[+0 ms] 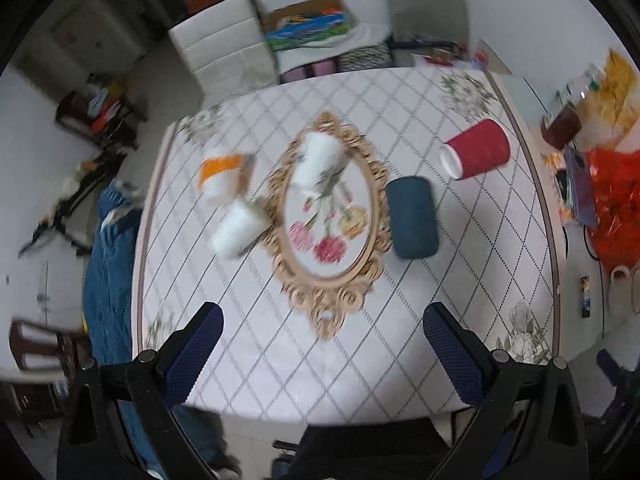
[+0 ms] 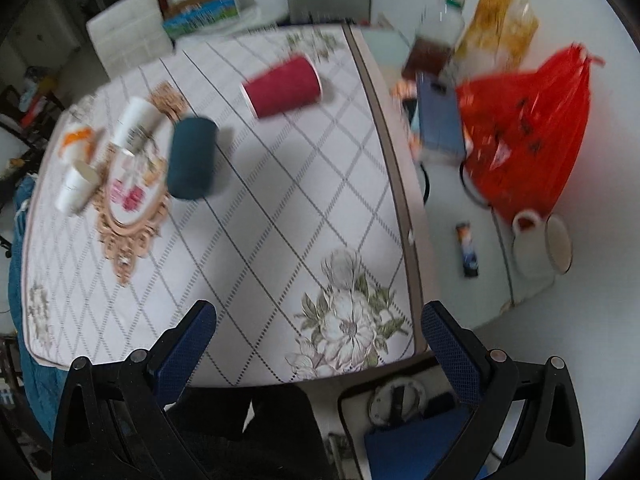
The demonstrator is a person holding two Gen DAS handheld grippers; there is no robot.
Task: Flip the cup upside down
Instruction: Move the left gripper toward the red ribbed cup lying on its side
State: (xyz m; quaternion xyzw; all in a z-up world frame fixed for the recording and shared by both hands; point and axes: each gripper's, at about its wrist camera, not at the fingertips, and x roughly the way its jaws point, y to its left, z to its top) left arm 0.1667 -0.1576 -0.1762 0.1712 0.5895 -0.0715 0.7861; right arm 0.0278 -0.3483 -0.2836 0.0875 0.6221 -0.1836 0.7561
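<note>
Several cups lie on their sides on the quilted table cover (image 1: 400,340). A red cup (image 1: 476,149) lies at the far right, also in the right wrist view (image 2: 282,86). A dark teal cup (image 1: 412,216) (image 2: 192,158) lies beside the oval gold-framed mat (image 1: 328,216). A white cup (image 1: 320,160) lies on the mat. An orange-and-white cup (image 1: 222,176) and another white cup (image 1: 240,228) lie left of it. My left gripper (image 1: 322,356) is open and empty above the near table edge. My right gripper (image 2: 318,356) is open and empty, near the cover's front right corner.
A red plastic bag (image 2: 524,136), a blue box (image 2: 438,120), a white mug (image 2: 528,232) and bottles crowd the table's right side. A grey chair (image 1: 428,8) and white boxes (image 1: 224,44) stand behind the table. Blue cloth (image 1: 108,260) hangs at the left edge.
</note>
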